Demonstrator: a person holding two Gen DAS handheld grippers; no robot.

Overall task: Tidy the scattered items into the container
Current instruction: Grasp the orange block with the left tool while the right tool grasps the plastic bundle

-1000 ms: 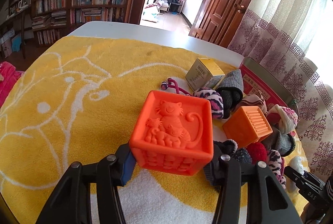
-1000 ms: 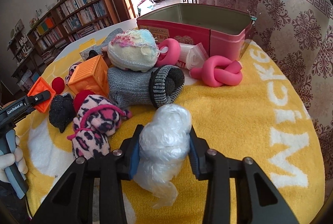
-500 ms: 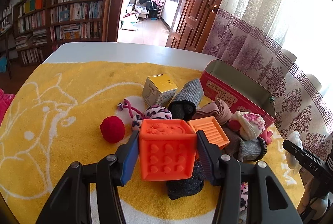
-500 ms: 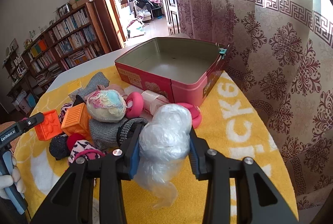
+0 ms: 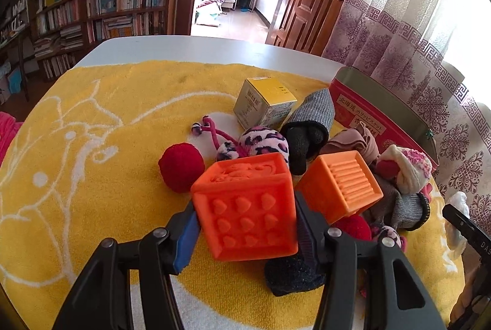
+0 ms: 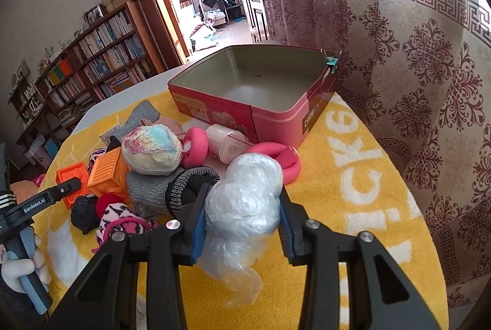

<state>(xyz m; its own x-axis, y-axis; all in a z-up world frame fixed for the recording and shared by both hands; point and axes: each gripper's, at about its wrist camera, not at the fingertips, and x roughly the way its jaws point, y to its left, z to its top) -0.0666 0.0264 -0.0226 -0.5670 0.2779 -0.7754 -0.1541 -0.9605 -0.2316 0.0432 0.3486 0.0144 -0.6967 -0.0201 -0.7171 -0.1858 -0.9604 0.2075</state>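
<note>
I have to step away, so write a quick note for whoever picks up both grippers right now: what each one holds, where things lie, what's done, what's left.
Left hand-held gripper: jaws opening, the orange cube with hearts between the pads, raised above the pile.
Right hand-held gripper: shut on a wad of clear plastic film, short of the red tin.
The tin stands open at the far edge of the yellow towel; nothing shows inside.
Left on the towel: second orange cube, red ball, yellow box, rolled socks, pink foam knots.
Done: nothing binned. Left: everything.
</note>
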